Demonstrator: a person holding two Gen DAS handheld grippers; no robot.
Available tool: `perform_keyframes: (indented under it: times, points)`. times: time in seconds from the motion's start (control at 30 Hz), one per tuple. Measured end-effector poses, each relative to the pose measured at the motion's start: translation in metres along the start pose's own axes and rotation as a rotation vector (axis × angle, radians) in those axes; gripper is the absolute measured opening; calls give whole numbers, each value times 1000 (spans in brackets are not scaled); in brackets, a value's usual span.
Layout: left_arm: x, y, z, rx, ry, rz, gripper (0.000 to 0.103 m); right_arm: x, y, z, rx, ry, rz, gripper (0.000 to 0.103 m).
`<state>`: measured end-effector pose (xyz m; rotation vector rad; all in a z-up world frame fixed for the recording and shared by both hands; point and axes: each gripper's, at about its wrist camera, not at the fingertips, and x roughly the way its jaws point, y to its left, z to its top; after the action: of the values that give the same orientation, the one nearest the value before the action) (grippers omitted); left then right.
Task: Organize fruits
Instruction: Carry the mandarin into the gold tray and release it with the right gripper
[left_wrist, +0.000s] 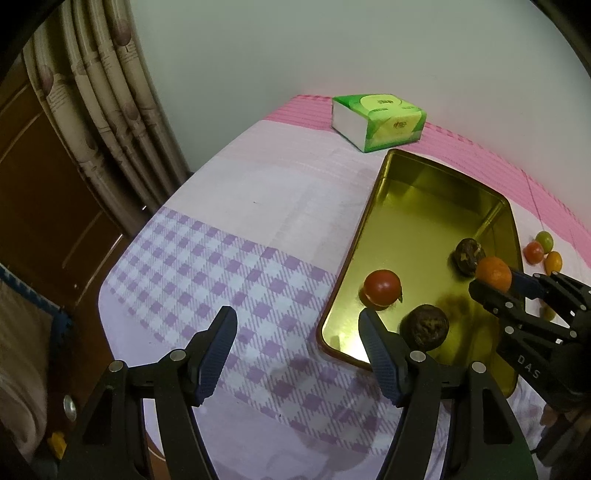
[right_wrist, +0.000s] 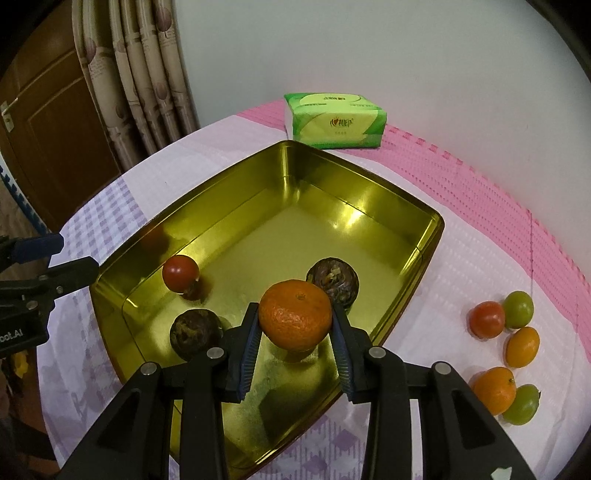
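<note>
A gold metal tray (right_wrist: 424, 236) (left_wrist: 373, 206) lies on the table. In it sit a red tomato (right_wrist: 180, 273) (left_wrist: 382, 287) and two dark brown wrinkled fruits (right_wrist: 333, 279) (right_wrist: 194, 333), which also show in the left wrist view (left_wrist: 468, 255) (left_wrist: 424, 325). My right gripper (right_wrist: 295, 325) (left_wrist: 495, 280) is shut on an orange mandarin (right_wrist: 295, 319) (left_wrist: 493, 273) and holds it above the tray. My left gripper (left_wrist: 297, 332) (right_wrist: 55, 254) is open and empty at the tray's near left corner.
Several loose fruits lie right of the tray: a red one (right_wrist: 487, 319), a green one (right_wrist: 519, 309), two orange ones (right_wrist: 522, 347) (right_wrist: 494, 390) and another green one (right_wrist: 522, 404). A green tissue pack (right_wrist: 334, 120) (left_wrist: 378, 122) stands behind the tray. Curtain and door are at left.
</note>
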<state>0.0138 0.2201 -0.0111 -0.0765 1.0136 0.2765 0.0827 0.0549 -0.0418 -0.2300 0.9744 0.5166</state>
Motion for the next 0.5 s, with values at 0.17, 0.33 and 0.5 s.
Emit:
perform_keyframes:
  times: [0.17,0.33,0.5]
  points:
    - [0,0,0,4,0,-6,69,1,0,-1,4,2,-2,35]
    - [1,-1,0,5,2,-7,69,-1,1,-1,3,-9,-5,41]
    - [1,-2,0,10,3,-12,69,-12,-2,0,23,-39,4,43]
